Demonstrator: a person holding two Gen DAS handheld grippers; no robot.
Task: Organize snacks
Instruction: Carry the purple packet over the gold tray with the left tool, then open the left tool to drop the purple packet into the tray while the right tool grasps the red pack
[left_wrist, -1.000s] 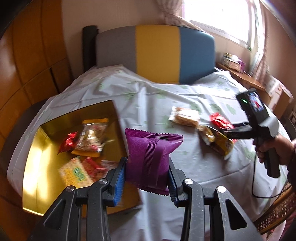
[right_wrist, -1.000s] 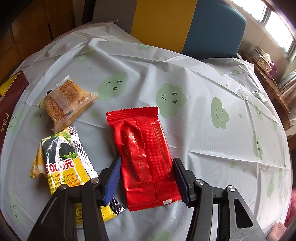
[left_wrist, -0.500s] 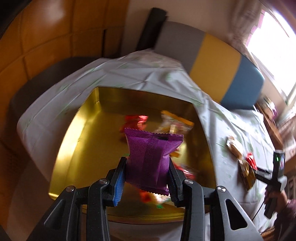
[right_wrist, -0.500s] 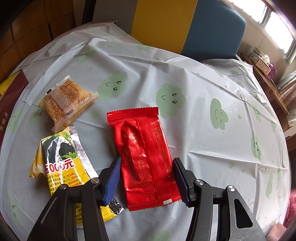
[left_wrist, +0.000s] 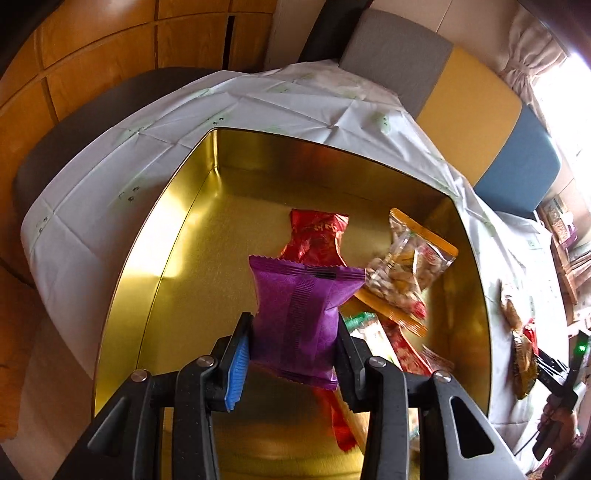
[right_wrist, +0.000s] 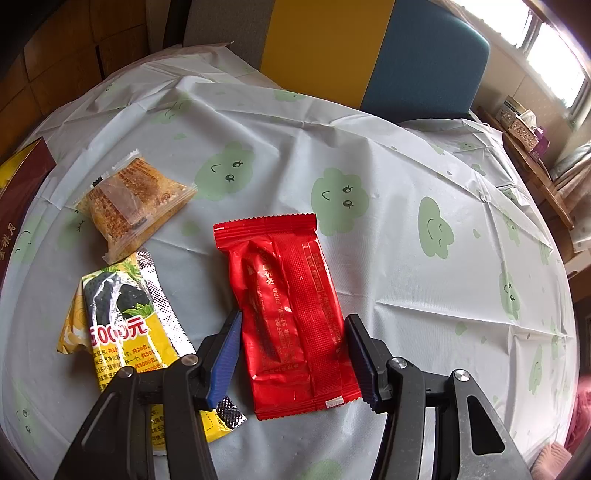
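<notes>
L gripper (left_wrist: 293, 354) w/ purple packet (left_wrist: 299, 325) swung from over tablecloth (left_wrist: 258, 107) to above gold tin (left_wrist: 177, 236), whose interior filled the view.

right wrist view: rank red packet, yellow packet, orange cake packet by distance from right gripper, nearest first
1. Red packet: between the open fingers of the right gripper, flat on the tablecloth.
2. Yellow packet: just left of the left finger, partly under it.
3. Orange cake packet: farther back on the left.

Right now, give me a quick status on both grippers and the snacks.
Left gripper shut on purple packet, above gold tin. Right gripper open, straddling red packet on tablecloth. Nothing in the way.
</notes>
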